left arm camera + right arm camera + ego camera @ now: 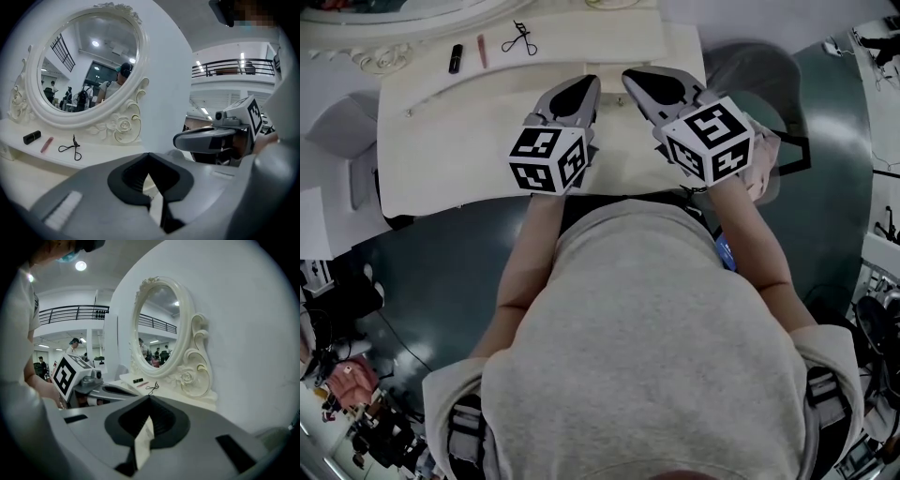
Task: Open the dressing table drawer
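Note:
The cream dressing table [441, 141] lies in front of me, and its drawer front does not show in any view. Above the tabletop near its front edge, my left gripper [590, 84] is shut with nothing between its jaws. My right gripper [630, 76] hovers beside it, tips close together, also shut and empty. In the left gripper view the left gripper [149, 154] points toward the oval mirror [89, 61], with the right gripper [206, 138] to its right. The right gripper view shows its own shut tips [149, 397] and the left gripper [110, 391] on the left.
A black lipstick tube [456, 58], a pink stick [482, 50] and an eyelash curler [521, 38] lie at the back of the tabletop by the carved mirror frame [380, 58]. A grey seat [755, 66] stands right of the table, and white furniture [333, 131] on the left.

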Demonstrator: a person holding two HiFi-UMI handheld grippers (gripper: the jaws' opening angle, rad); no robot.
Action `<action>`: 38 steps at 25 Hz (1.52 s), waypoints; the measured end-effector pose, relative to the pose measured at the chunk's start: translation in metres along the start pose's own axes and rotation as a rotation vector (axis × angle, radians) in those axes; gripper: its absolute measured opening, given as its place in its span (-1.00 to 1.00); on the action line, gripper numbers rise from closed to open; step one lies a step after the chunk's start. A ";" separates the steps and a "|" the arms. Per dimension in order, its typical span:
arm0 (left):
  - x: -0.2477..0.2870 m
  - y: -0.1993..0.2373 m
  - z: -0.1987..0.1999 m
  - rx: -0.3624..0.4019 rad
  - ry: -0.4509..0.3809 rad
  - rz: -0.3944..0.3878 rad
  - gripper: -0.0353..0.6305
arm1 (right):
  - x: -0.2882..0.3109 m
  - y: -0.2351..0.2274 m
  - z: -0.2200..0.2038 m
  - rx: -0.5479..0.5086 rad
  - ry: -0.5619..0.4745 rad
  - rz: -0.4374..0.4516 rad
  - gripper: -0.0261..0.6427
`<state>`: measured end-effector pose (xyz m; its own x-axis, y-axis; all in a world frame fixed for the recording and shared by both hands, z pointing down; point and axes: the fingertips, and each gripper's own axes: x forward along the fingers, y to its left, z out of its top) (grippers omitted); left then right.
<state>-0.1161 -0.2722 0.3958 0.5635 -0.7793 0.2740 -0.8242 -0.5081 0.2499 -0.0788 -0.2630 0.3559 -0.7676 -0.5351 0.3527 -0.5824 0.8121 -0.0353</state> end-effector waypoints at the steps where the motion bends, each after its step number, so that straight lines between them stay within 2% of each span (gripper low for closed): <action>1: 0.000 0.001 -0.001 0.004 0.003 0.008 -0.87 | 0.002 0.000 -0.001 0.008 -0.001 -0.007 -0.90; 16: 0.007 0.004 -0.008 0.004 0.024 0.017 -0.87 | 0.006 -0.004 -0.012 0.090 -0.025 -0.063 -0.90; 38: 0.010 -0.003 -0.012 -0.016 0.031 -0.028 -0.87 | 0.004 -0.004 -0.025 0.139 -0.009 -0.064 -0.90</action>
<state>-0.1073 -0.2738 0.4083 0.5878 -0.7533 0.2950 -0.8074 -0.5233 0.2725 -0.0728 -0.2628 0.3810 -0.7296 -0.5874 0.3503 -0.6612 0.7367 -0.1419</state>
